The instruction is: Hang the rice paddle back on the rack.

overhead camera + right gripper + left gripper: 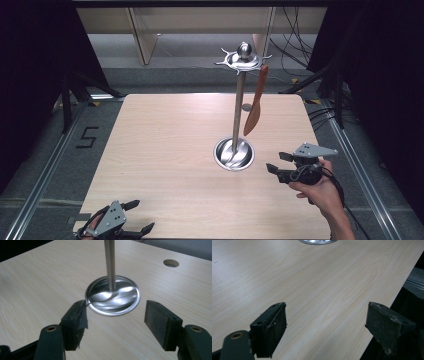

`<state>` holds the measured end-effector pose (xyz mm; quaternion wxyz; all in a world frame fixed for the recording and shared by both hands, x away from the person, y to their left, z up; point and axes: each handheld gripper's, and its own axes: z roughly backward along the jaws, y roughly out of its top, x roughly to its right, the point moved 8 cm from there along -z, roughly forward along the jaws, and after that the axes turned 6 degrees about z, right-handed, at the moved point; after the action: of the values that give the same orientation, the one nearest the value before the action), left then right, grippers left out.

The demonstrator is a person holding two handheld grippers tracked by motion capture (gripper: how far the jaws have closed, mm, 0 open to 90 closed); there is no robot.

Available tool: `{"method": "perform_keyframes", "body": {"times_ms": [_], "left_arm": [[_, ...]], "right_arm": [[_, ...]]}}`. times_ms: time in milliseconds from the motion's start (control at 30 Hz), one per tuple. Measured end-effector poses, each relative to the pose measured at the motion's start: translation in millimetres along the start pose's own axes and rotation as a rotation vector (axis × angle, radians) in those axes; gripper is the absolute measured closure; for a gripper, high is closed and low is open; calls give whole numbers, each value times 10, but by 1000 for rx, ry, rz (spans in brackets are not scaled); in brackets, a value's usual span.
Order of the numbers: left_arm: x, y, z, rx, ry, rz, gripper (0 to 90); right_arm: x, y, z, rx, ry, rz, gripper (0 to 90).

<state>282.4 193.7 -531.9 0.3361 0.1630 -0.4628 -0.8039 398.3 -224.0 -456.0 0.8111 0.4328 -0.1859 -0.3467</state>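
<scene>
A steel utensil stand (238,100) rises from a round dish base (233,153) on the wooden table (165,150). An orange-brown spatula (256,105) hangs from a hook on its top ring (242,59). My right gripper (279,162) is open just right of the base, pointing at it, with nothing between its jaws. In the right gripper view the base (112,296) and pole (110,262) lie ahead of the gripper (115,323). My left gripper (138,216) is open at the table's near left corner; the left gripper view has the gripper (325,327) above bare table.
A small round hole (246,107) is cut into the table behind the stand, also in the right gripper view as a hole (171,263). Metal rails run along both sides of the table. Cables lie on the floor at the back right.
</scene>
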Motion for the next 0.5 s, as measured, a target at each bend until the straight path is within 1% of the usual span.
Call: {"method": "perform_keyframes", "body": {"times_ms": [33,67,100,133,167,200,233,267,300,333,367,400,433,467,500], "left_arm": [[5,0,0,0,-1,7,163],[3,3,-1,1,-1,3,163],[-4,12,-2,3,-3,-11,163],[8,18,-7,12,-5,7,163],[-3,26,-6,14,-6,-10,163],[-15,25,-6,22,5,-18,163],[-25,11,12,-8,-2,-34,163],[-13,22,-3,12,-4,-23,163],[-16,13,1,4,-4,-28,163],[-15,6,1,5,-4,-26,163],[-13,6,0,12,-2,-22,163],[-20,3,12,4,-4,-30,163],[8,4,5,18,-7,15,163],[6,3,20,6,-8,9,163],[-15,17,21,11,-8,-29,163]], "right_arm": [[-4,-4,-14,5,-4,2,353],[-2,-16,-22,-2,-2,17,351],[-19,-24,-26,-8,8,7,350],[4,-26,-35,-2,-5,30,347],[10,-30,-39,-1,-5,35,346],[-16,-44,-40,-9,4,2,344],[-11,-51,-47,-3,-6,-4,343],[-17,-66,-49,-11,1,-4,342],[-10,-77,-51,-13,-4,2,341],[-12,-90,-54,-16,-4,-1,338],[-27,-95,-65,-8,0,-13,331],[-27,-110,-65,-18,-4,0,327],[-27,-110,-65,-18,-4,0,327],[-37,-110,-76,-10,-6,-4,326],[-30,-116,-76,-17,0,24,325]]}}
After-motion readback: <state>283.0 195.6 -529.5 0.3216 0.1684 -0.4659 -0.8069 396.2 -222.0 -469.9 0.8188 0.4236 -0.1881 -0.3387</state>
